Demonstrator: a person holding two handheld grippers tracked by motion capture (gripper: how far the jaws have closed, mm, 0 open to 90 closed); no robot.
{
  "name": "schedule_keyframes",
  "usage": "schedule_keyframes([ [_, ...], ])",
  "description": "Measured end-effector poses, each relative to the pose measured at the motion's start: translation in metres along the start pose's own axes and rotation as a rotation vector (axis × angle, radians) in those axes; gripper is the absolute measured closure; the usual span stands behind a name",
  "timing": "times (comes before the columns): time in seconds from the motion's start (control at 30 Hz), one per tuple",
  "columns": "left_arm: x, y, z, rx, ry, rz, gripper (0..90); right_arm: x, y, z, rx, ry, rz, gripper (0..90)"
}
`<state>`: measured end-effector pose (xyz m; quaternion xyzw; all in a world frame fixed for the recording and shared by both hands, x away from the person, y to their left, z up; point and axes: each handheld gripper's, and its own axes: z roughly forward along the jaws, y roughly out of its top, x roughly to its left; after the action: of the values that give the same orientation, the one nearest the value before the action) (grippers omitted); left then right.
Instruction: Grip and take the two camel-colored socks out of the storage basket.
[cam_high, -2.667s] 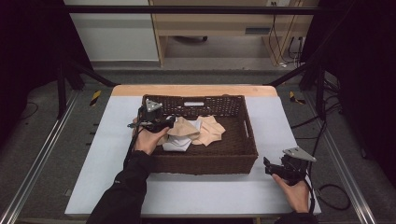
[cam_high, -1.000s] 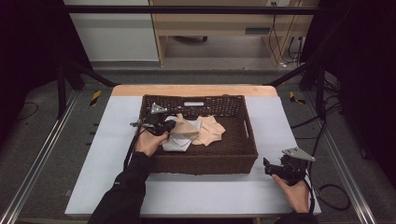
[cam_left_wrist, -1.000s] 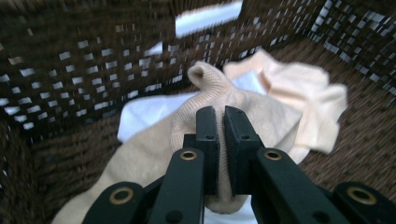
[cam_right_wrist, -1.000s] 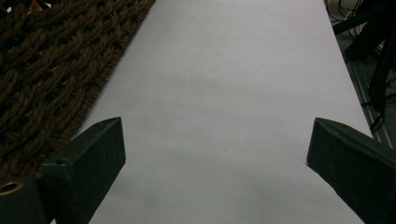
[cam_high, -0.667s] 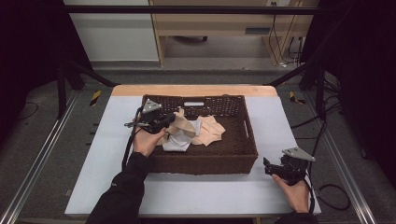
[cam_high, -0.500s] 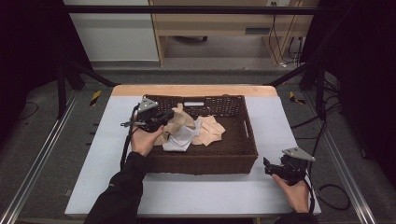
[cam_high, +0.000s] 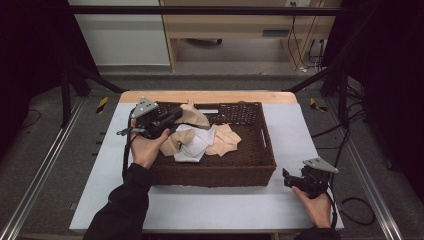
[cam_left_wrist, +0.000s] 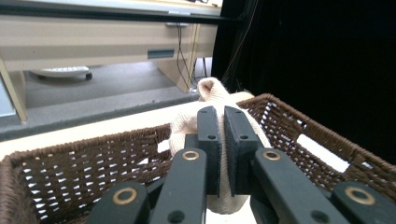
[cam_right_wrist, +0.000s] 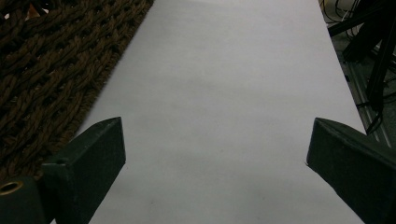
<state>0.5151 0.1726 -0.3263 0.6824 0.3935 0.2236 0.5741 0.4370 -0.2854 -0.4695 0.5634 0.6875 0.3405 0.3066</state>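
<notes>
A dark brown wicker basket (cam_high: 260, 165) stands on the white table and holds several cloths. My left gripper (cam_high: 176, 115) is over the basket's left side, shut on a beige cloth (cam_high: 192, 116) and holding it lifted above the rim. In the left gripper view the beige cloth (cam_left_wrist: 187, 128) is pinched between the two jaws of the left gripper (cam_left_wrist: 222, 116), its tip poking up behind them. A white cloth (cam_high: 194, 144) and a peach cloth (cam_high: 226, 140) lie in the basket. My right gripper (cam_high: 287, 176) rests open on the table at the basket's near right corner.
The right gripper view has bare white table (cam_right_wrist: 224, 93) between the wide-apart jaws and the basket's woven wall (cam_right_wrist: 51, 65) at the left. A wooden strip (cam_high: 210, 96) edges the table's far side. Black frame bars and cables surround the table.
My left gripper has risen and drawn leftward, pulling the beige cloth up out of the pile. The right gripper has stayed where it was.
</notes>
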Motion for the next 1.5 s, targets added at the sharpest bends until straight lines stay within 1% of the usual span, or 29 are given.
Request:
schedule_keyframes([
  [0.03, 0.000, 0.000, 0.000, 0.000, 0.000, 0.000, 85.2, 0.000, 0.000, 0.000, 0.002, -0.001, 0.002, 4.8],
  [0.07, -0.001, 0.003, -0.006, -0.020, -0.009, -0.002, 85.3, 0.000, 0.000, 0.000, 0.002, -0.001, 0.003, 4.8],
  [0.1, -0.001, 0.003, -0.006, -0.020, -0.009, -0.002, 85.3, 0.000, 0.000, 0.000, 0.002, -0.001, 0.003, 4.8],
  [0.2, -0.001, 0.008, -0.017, -0.044, -0.011, 0.001, 85.3, 0.000, 0.000, 0.000, 0.001, -0.001, 0.001, 4.8],
  [0.23, -0.001, 0.008, -0.017, -0.044, -0.011, 0.001, 85.3, 0.000, 0.000, 0.000, 0.001, -0.001, 0.001, 4.8],
  [0.27, 0.000, 0.010, -0.023, -0.052, -0.010, 0.002, 85.3, 0.000, 0.000, 0.000, 0.002, -0.002, 0.002, 4.8],
  [0.37, 0.001, 0.010, -0.028, -0.059, -0.010, -0.002, 85.3, 0.000, 0.000, 0.000, 0.002, -0.003, 0.002, 4.8],
  [0.43, 0.003, 0.011, -0.034, -0.070, -0.010, -0.003, 85.3, 0.000, 0.000, 0.000, 0.000, -0.004, 0.000, 4.8],
  [0.47, 0.005, 0.012, -0.040, -0.080, -0.011, -0.007, 85.3, 0.000, 0.000, 0.000, 0.000, -0.004, -0.001, 4.8],
  [0.57, 0.009, 0.014, -0.050, -0.101, -0.008, -0.015, 85.3, 0.000, 0.000, 0.000, 0.001, -0.004, -0.001, 4.8],
  [0.63, 0.010, 0.015, -0.054, -0.106, -0.005, -0.017, 85.3, 0.000, 0.000, 0.000, 0.001, -0.004, -0.002, 4.8],
  [0.67, 0.013, 0.016, -0.061, -0.115, -0.002, -0.019, 85.3, 0.000, 0.000, 0.000, 0.002, -0.005, 0.000, 4.8],
  [0.7, 0.013, 0.016, -0.061, -0.115, -0.002, -0.019, 85.3, 0.000, 0.000, 0.000, 0.002, -0.005, 0.000, 4.8],
  [0.77, 0.017, 0.015, -0.071, -0.126, 0.012, -0.015, 85.3, 0.000, 0.000, 0.000, 0.001, -0.005, -0.001, 4.8],
  [0.83, 0.018, 0.015, -0.074, -0.128, 0.017, -0.013, 85.3, -0.001, 0.000, 0.000, 0.001, -0.005, -0.001, 4.7],
  [0.87, 0.021, 0.013, -0.080, -0.127, 0.026, -0.008, 85.3, -0.001, 0.000, -0.001, -0.001, -0.006, -0.001, 4.7],
  [0.9, 0.021, 0.013, -0.080, -0.127, 0.026, -0.008, 85.3, -0.001, 0.000, -0.001, -0.001, -0.006, -0.001, 4.7],
  [0.93, 0.025, 0.011, -0.085, -0.130, 0.034, -0.012, 85.3, -0.001, 0.000, -0.001, -0.002, -0.009, 0.002, 4.7],
  [0.97, 0.025, 0.011, -0.085, -0.130, 0.034, -0.012, 85.3, -0.001, 0.000, -0.001, -0.002, -0.009, 0.002, 4.7],
  [1.03, 0.029, 0.009, -0.092, -0.137, 0.044, -0.017, 85.3, -0.001, 0.000, -0.001, -0.005, -0.010, 0.003, 4.7],
  [1.07, 0.033, 0.008, -0.099, -0.147, 0.050, -0.023, 85.3, -0.001, 0.000, -0.001, -0.005, -0.011, 0.004, 4.7],
  [1.1, 0.033, 0.008, -0.099, -0.147, 0.050, -0.023, 85.3, -0.001, 0.000, -0.001, -0.005, -0.011, 0.004, 4.7],
  [1.2, 0.040, 0.005, -0.110, -0.170, 0.062, -0.041, 85.3, -0.001, 0.000, -0.001, -0.003, -0.010, 0.002, 4.7],
  [1.27, 0.046, 0.003, -0.120, -0.183, 0.079, -0.051, 85.3, -0.001, 0.000, -0.001, -0.002, -0.011, -0.001, 4.7],
  [1.3, 0.046, 0.003, -0.120, -0.183, 0.079, -0.051, 85.3, -0.001, 0.000, -0.001, -0.002, -0.011, -0.001, 4.7],
  [1.37, 0.051, 0.001, -0.127, -0.190, 0.092, -0.058, 85.3, -0.001, 0.000, -0.001, -0.002, -0.012, -0.001, 4.7],
  [1.4, 0.054, -0.001, -0.132, -0.199, 0.100, -0.068, 85.3, -0.001, 0.000, -0.001, -0.002, -0.012, 0.003, 4.7],
  [1.47, 0.058, -0.004, -0.138, -0.199, 0.115, -0.070, 85.3, -0.001, 0.000, -0.001, -0.001, -0.014, -0.001, 4.7],
  [1.5, 0.058, -0.004, -0.138, -0.199, 0.115, -0.070, 85.3, -0.001, 0.000, -0.001, 0.000, -0.014, -0.001, 4.7],
])
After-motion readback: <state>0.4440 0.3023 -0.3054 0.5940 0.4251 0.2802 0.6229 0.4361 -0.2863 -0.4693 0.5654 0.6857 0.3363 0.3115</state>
